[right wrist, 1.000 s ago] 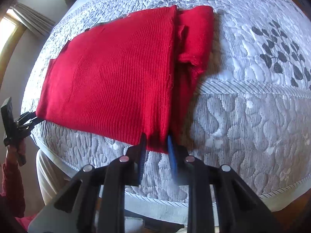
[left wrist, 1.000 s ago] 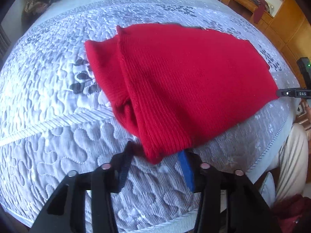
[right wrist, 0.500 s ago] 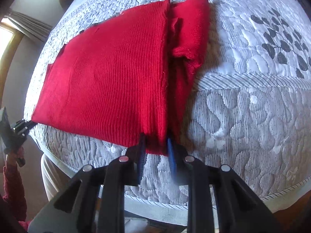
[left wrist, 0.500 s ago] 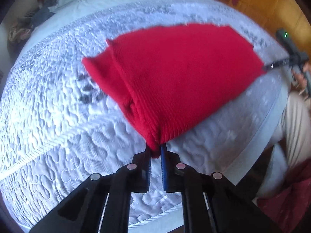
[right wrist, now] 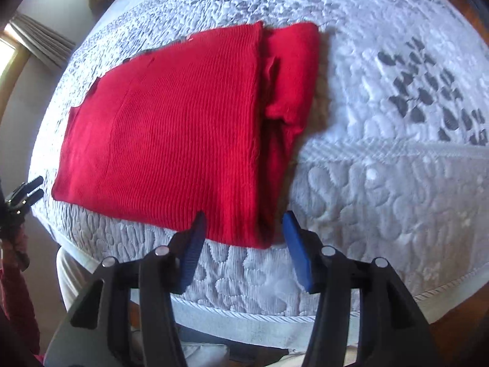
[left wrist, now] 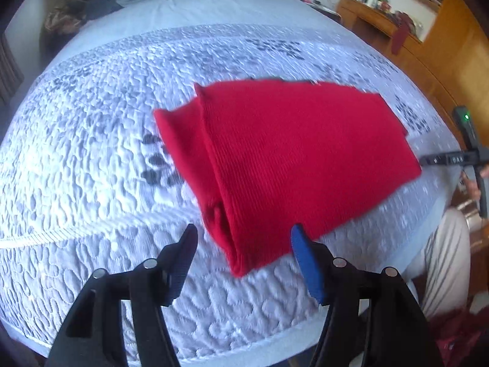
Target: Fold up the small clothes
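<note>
A: What does the left wrist view show?

B: The left gripper (left wrist: 243,238) hovers low over the quilted bedspread (left wrist: 91,159), its fingers spread wide with nothing between them. The near corner of the folded red knit garment (left wrist: 290,153) lies just ahead of the gap between them. The right gripper (left wrist: 426,161) reaches in from the far right edge, its tip at the garment's far corner.

A: And the right wrist view?

B: The right gripper (right wrist: 244,229) is angled down at the bed's edge, fingers apart on either side of the garment's (right wrist: 183,122) near corner, pinching nothing. The garment lies flat on the bedspread (right wrist: 382,183), a narrower folded strip along its right side. The left gripper (right wrist: 32,188) pokes in at far left, just off the garment's other corner.
</note>
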A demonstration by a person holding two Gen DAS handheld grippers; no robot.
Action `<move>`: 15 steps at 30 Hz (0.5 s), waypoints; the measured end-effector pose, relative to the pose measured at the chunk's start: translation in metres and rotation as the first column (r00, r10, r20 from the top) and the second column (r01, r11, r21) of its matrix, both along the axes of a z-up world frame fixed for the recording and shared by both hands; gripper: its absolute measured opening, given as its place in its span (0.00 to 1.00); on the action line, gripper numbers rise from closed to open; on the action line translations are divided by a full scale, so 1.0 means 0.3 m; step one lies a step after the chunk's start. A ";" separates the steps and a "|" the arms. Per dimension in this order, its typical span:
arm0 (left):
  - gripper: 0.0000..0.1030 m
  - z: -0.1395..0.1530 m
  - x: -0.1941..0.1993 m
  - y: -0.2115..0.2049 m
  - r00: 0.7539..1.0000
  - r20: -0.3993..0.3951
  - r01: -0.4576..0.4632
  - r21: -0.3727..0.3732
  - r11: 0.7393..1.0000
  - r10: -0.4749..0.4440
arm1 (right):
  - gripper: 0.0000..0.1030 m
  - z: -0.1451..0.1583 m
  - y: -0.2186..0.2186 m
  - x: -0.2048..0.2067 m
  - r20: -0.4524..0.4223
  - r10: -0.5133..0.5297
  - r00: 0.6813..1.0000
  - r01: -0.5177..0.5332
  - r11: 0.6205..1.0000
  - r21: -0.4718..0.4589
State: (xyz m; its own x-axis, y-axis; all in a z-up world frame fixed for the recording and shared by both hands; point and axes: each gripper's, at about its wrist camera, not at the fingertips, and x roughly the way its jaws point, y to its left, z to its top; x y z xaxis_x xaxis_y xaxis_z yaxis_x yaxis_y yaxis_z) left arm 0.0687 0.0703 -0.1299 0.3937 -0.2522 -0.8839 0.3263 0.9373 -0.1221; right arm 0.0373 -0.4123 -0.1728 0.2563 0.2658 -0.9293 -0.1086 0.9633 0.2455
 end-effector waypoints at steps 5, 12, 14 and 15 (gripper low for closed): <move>0.56 -0.087 0.069 -0.085 0.997 -0.060 -0.050 0.053 0.997 0.054 | 0.49 -0.026 0.020 0.038 -0.023 0.002 1.000 -0.003 0.999 -0.051; 0.44 -0.175 0.078 -0.058 0.983 -0.142 -0.104 0.070 0.992 0.114 | 0.06 -0.083 0.020 0.029 -0.047 0.031 0.998 -0.034 0.997 -0.068; 0.44 -0.181 0.077 -0.044 0.981 -0.151 -0.114 0.068 0.991 0.123 | 0.06 -0.089 -0.010 0.038 -0.065 0.008 0.998 -0.011 0.999 -0.044; 0.44 -0.183 0.077 -0.041 0.981 -0.154 -0.112 0.063 0.992 0.120 | 0.07 -0.101 -0.015 0.044 -0.078 0.009 0.997 -0.012 0.999 -0.040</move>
